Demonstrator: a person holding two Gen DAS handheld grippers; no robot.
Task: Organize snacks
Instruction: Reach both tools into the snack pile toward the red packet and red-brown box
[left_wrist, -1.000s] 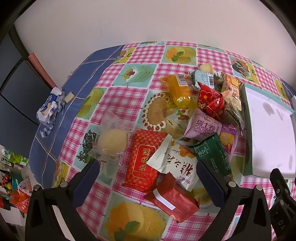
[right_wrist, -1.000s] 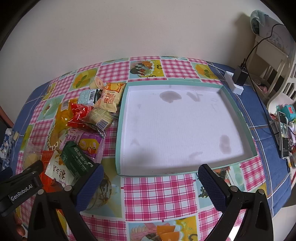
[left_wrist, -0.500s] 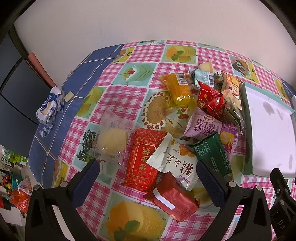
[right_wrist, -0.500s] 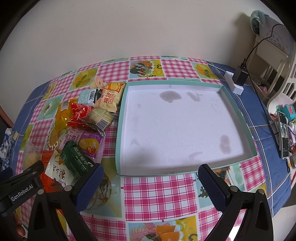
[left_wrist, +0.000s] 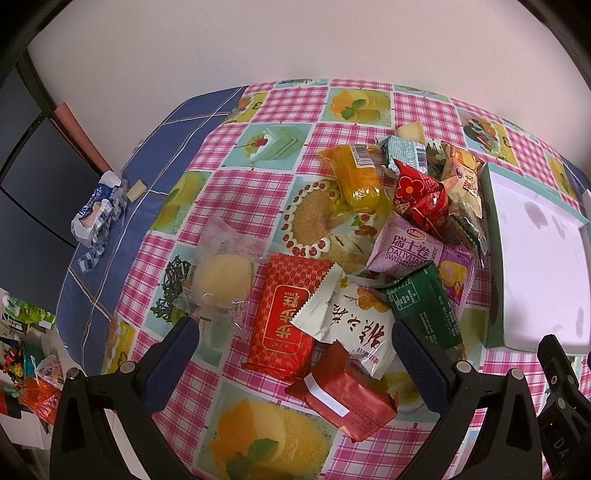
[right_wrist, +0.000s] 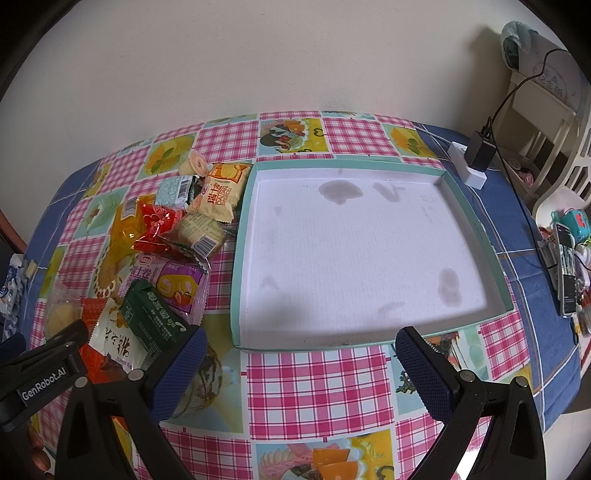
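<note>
Here, snacks (left_wrist: 332, 306) lie between the left claw (left_wrist: 295, 354).

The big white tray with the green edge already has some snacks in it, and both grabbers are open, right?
Not quite. The tray holds no snacks, only a few dark stains; the right wrist view shows this. All the snacks lie in a pile on the tablecloth beside it. The left gripper and right gripper are both open, as you said.

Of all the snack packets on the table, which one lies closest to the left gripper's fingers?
The dark red packet with a white label strip, lying between the open left gripper fingers at the pile's near edge; the other packets lie farther back.
</note>
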